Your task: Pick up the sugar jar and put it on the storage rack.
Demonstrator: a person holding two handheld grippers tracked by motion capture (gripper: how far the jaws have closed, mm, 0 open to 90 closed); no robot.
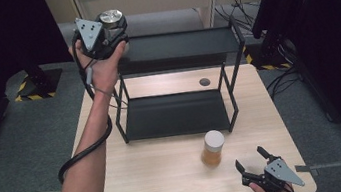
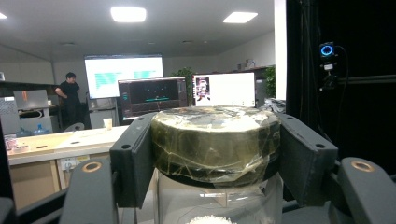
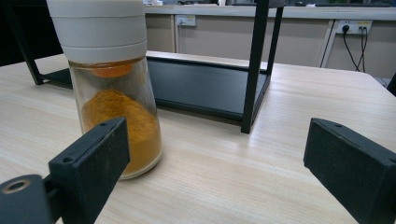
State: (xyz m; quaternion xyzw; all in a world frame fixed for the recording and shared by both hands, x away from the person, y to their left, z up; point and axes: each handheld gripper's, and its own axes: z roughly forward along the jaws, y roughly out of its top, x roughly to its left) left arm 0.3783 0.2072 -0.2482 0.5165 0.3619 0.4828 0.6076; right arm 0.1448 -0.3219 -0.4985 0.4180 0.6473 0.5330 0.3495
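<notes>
Though jaws-gripped, jar point(image 2: 215, 140) bottom cropped

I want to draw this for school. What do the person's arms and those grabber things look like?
Both arms are bare, with no sleeves. Each hand holds black tongs: the left tongs and right tongs each have two chunky black jaws with flat pads, a small brass ring at each base, and a grey three-cornered plate with dark dots on top. A thick black cable trails along the left arm.

Left gripper point(image 1: 107, 30): black body, grey three-cornered plate with dark screw holes, black cable trailing along a bare, sleeveless forearm. Right gripper point(image 1: 254, 161): same black build and grey plate. Fingers point(image 3: 91, 161) are matte black blocks with small screw holes and brass-coloured rivets.
</notes>
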